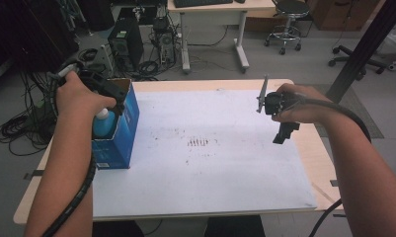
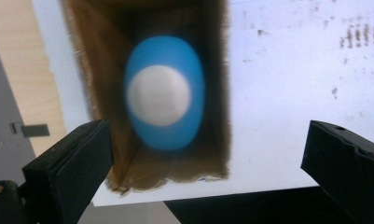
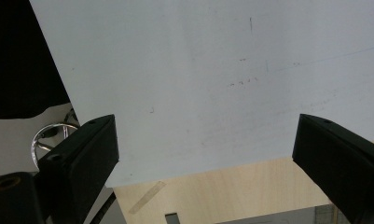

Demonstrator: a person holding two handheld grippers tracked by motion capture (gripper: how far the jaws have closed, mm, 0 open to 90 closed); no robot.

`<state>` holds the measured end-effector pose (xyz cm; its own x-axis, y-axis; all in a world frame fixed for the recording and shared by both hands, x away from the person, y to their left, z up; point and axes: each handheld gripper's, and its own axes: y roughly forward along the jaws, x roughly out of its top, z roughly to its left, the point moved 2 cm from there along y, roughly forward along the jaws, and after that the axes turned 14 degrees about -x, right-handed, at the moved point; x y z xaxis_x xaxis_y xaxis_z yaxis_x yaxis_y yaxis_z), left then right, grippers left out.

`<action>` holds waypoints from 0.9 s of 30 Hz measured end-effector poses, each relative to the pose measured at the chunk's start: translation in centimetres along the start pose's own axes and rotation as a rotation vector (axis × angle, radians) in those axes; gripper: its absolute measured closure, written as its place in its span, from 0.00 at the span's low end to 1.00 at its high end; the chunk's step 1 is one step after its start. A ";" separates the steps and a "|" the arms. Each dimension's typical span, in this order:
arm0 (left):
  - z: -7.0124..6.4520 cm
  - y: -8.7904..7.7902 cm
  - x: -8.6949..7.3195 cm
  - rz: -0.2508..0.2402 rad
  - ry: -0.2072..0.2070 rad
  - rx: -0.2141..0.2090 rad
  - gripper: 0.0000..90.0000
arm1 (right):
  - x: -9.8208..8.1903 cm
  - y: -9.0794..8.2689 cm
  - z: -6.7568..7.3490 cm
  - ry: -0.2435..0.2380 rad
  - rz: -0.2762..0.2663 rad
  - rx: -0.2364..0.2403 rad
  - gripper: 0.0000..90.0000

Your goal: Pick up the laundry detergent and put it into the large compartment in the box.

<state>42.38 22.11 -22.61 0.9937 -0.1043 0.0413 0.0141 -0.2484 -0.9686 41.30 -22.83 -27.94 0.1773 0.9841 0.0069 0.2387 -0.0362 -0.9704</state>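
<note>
White-sheeted table [image 1: 210, 168]; left gripper [image 2: 208, 163] above blue box [image 1: 117, 133] holding bottle [image 2: 165, 95], fingers wide, empty; right gripper [image 3: 205, 158] hovering, fingers wide, empty.

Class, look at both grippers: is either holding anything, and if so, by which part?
Nothing is held. The left gripper hangs open above the blue bottle in the box; the right gripper is open too.

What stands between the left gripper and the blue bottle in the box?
Nothing visible: the left gripper hangs open above the open-topped blue box, and the blue bottle stands upright inside, its white cap facing the jaws.
</note>
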 end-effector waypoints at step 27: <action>-9.2 1.9 0.0 0.122 0.482 -0.058 0.00 | 0.4 0.4 -0.1 -0.013 0.002 0.009 0.07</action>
<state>41.34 12.82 -22.17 0.8233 -0.5653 0.0509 -0.1185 -0.2589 -0.9586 41.54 -22.50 -28.35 0.1657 0.9862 0.0023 0.2296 -0.0363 -0.9726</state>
